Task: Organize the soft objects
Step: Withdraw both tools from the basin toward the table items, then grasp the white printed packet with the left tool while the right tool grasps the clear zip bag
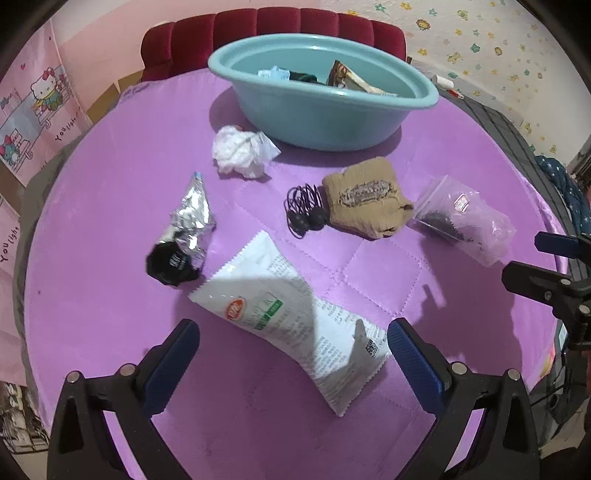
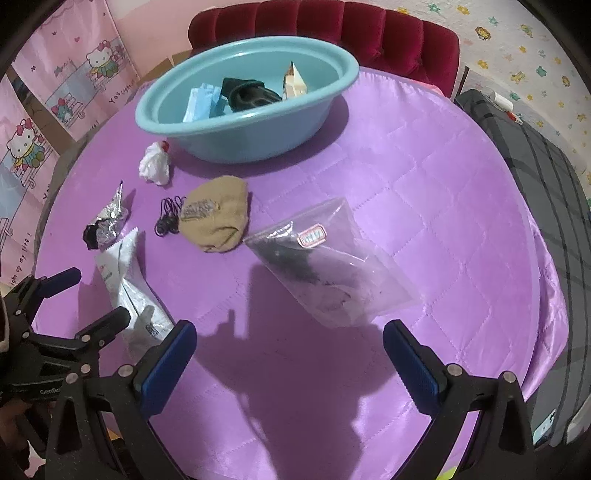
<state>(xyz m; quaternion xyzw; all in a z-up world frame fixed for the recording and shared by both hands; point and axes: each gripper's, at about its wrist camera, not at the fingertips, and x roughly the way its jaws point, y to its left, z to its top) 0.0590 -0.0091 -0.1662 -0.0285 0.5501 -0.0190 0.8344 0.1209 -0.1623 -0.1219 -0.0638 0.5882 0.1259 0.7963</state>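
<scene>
My left gripper is open just above a white snack packet, which lies between its jaws on the purple cloth. My right gripper is open and empty, just short of a clear zip bag with dark contents. On the cloth also lie a tan folded sock, black hair ties, a crumpled silver-and-black wrapper and a white crumpled bag. A teal basin at the back holds a blue mask, a dark cloth and a packet.
The round table is covered by a purple quilted cloth. A red chair stands behind the basin. A grey bed lies to the right. The left gripper shows at the lower left of the right wrist view.
</scene>
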